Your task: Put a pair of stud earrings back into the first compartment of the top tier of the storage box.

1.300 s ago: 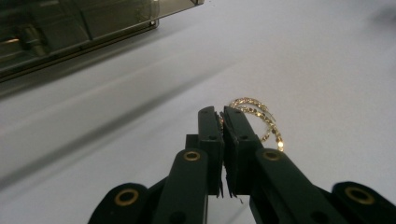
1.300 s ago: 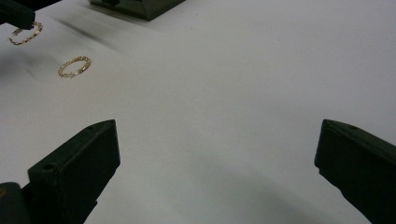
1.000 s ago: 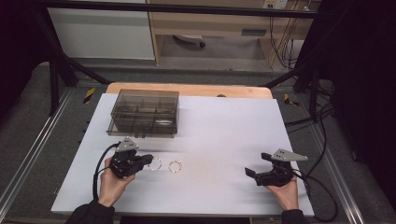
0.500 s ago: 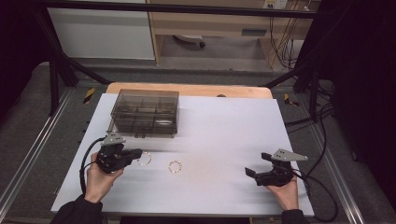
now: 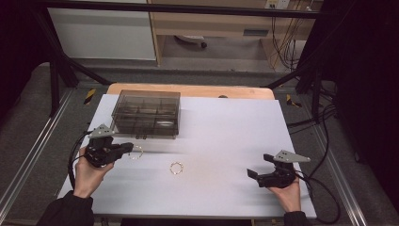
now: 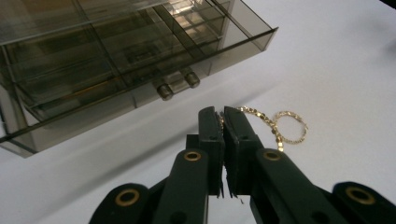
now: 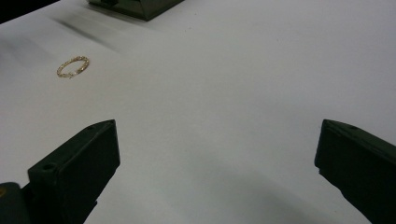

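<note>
A smoky clear drawer box stands at the back left of the white table; two small round knobs face me. My left gripper is shut on a gold chain bracelet, whose loop hangs out to the right of the jaws, just in front of the box. A second gold bracelet lies flat near the table's middle. My right gripper rests open at the front right, nothing between its jaws.
The white table top lies on a wooden board. Dark frame legs and cables run along the right side. Shelving and a white panel stand beyond the far edge.
My left gripper has moved left and back toward the drawer box, carrying one gold bracelet with it. The other bracelet and the right gripper have stayed put.
</note>
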A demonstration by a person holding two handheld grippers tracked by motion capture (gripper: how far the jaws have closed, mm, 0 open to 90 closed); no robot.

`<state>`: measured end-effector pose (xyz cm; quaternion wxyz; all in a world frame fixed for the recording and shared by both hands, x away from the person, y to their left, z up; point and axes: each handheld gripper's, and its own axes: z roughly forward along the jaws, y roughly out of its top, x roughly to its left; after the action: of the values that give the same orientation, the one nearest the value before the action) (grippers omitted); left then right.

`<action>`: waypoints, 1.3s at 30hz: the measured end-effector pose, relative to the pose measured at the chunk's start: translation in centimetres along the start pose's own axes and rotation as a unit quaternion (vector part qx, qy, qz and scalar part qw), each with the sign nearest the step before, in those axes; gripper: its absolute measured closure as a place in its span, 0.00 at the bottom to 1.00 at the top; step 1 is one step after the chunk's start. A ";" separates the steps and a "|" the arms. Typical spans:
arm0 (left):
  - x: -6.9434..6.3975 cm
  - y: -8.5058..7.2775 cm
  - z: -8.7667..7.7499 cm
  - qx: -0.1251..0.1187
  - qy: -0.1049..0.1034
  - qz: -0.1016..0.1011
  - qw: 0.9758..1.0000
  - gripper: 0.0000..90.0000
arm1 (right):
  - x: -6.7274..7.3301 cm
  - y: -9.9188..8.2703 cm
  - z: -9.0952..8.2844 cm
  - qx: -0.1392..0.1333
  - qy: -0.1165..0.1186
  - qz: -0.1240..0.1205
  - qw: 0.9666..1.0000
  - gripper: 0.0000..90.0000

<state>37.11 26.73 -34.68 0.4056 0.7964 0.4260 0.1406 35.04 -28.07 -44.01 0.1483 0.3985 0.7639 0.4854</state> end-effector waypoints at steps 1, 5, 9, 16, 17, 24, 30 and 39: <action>0.2 0.1 -0.1 0.001 0.000 -0.001 1.000 0.95 | 0.0 0.0 0.0 0.000 0.000 0.002 1.000 0.01; 0.9 0.8 -0.7 -0.001 0.013 -0.003 1.000 0.95 | 0.0 0.0 0.0 0.000 0.000 0.001 1.000 0.01; 1.3 1.2 -1.0 -0.002 0.019 -0.005 1.000 0.95 | 0.0 0.0 0.0 0.001 0.000 0.002 1.000 0.01; 2.6 2.3 -1.1 -0.001 0.035 -0.011 0.999 0.95 | 0.0 0.0 0.0 0.002 0.000 0.000 1.000 0.01; 2.6 2.3 -1.1 -0.001 0.035 -0.011 0.999 0.95 | 0.0 0.0 0.0 0.002 0.000 0.000 1.000 0.01; 4.2 3.5 0.0 0.004 0.050 -0.019 0.999 0.95 | 0.0 0.0 0.0 0.001 0.000 0.001 1.000 0.01; 5.2 4.1 0.9 0.005 0.063 -0.029 0.998 0.95 | 0.0 0.0 0.0 0.002 0.000 0.001 1.000 0.01; 7.0 4.0 2.3 0.015 0.084 -0.045 0.995 0.95 | 0.0 0.0 0.0 0.001 0.000 0.001 1.000 0.01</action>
<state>44.88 29.89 -33.87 0.3628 0.7675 0.4962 0.1821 35.04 -28.06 -44.01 0.1471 0.3995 0.7639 0.4851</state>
